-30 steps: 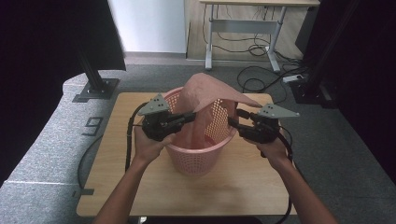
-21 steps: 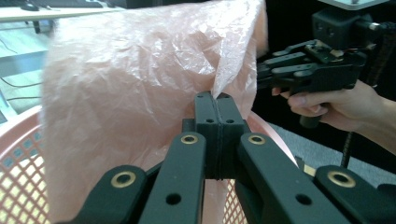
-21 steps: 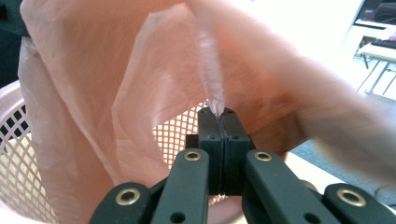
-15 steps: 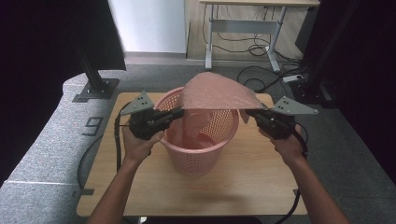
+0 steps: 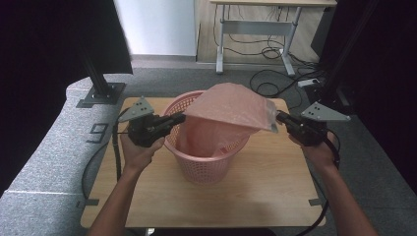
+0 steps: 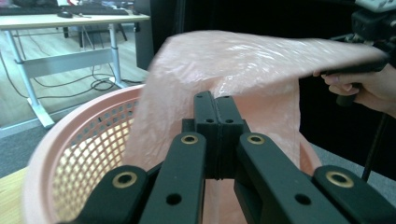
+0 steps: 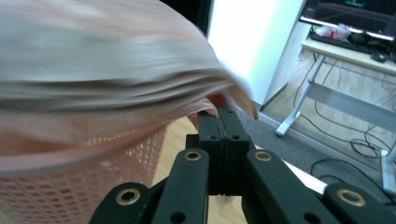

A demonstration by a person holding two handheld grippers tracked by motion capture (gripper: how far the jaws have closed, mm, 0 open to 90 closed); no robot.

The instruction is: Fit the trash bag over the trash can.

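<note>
Thin pink bag stretched over a lattice basket

The left tool (image 5: 178, 118) is clenched on one edge of the crinkly, translucent plastic bag (image 5: 231, 105); the right tool (image 5: 281, 118) pinches its opposite edge, above the round pink basket (image 5: 209, 164) between them.

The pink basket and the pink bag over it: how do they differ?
The basket is stiff, with a grid of holes, and stands upright on the table. The bag is a thin, glossy film without holes, stretched above the rim between the left gripper and the right gripper, its lower part hanging into the basket. Both are pink.
</note>
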